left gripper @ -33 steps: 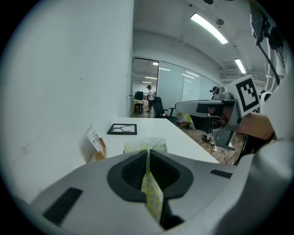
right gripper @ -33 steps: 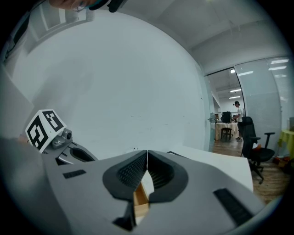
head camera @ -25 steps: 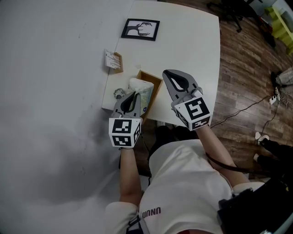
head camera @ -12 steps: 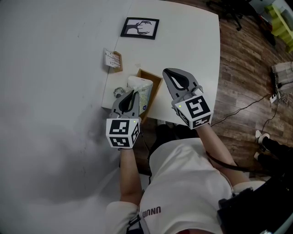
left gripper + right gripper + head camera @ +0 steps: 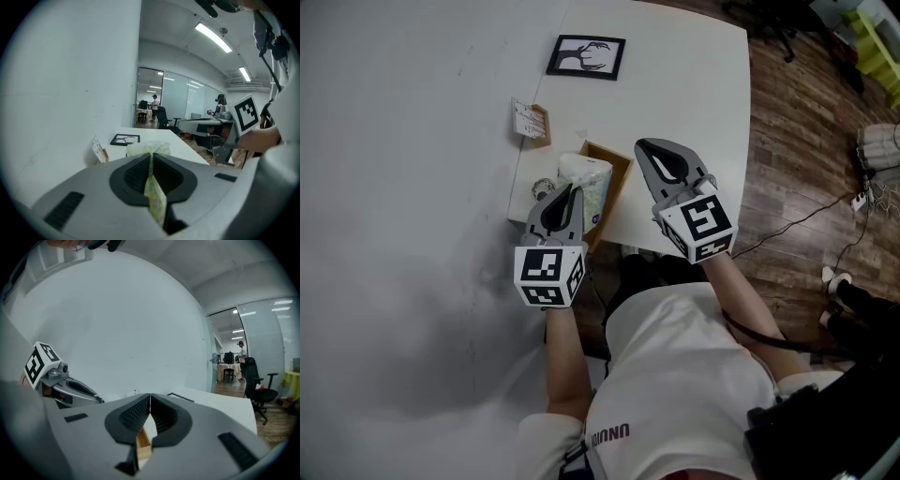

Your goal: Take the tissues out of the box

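Tissues [image 5: 584,180]: seated in the open top of the box [image 5: 617,169], at the near edge of the table [image 5: 684,75].
Axis: the bundle is raised out of the box and leans toward the left gripper [image 5: 573,191]. A drawn strip [image 5: 154,197] runs along the jaw line, from the pads forward to the bundle.
Left gripper [image 5: 151,154]: jaws are clamped on the strip.
Right gripper [image 5: 640,146]: jaws are closed pad to pad with nothing between them. It is held over the right rim of the box [image 5: 143,446].
Change: the bundle is seen slightly further out of the box than a second earlier, and the left gripper is drawn back a little toward the person. The right gripper is unchanged.
Materials: the tissues are soft, crumpled and pale yellow with a small ring print. The box is wooden and rectangular. The jaws are grey with ribbed black pads.
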The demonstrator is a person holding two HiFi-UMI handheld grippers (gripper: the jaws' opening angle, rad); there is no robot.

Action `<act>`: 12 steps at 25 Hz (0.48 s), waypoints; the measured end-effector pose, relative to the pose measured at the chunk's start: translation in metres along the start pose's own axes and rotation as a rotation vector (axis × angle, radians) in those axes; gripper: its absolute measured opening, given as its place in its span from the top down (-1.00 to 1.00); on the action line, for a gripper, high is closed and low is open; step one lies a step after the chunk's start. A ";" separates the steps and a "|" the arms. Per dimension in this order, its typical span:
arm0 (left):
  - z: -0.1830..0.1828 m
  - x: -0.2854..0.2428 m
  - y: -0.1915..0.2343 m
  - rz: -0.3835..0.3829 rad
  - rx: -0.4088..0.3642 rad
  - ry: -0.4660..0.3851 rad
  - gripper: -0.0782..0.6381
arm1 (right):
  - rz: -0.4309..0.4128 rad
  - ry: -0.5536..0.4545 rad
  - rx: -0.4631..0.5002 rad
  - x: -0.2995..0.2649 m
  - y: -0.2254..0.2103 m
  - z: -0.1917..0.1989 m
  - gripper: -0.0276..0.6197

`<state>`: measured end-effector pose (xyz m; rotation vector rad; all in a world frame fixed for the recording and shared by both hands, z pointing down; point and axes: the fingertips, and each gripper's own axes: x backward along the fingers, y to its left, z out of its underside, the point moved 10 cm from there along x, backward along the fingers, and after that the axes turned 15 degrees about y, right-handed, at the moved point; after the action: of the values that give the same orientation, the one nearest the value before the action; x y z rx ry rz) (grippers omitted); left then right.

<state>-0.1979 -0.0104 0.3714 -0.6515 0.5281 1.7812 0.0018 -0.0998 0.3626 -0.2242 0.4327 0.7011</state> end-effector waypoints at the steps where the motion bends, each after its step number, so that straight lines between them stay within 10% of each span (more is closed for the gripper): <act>1: -0.001 0.001 0.000 -0.001 0.002 -0.004 0.70 | -0.001 0.001 0.001 0.000 0.000 0.000 0.85; 12: -0.007 0.012 0.001 -0.011 0.010 -0.043 0.70 | -0.003 0.008 0.005 0.000 0.001 0.000 0.85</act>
<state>-0.2008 -0.0071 0.3582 -0.6070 0.5032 1.7768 0.0013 -0.0993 0.3629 -0.2229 0.4419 0.6957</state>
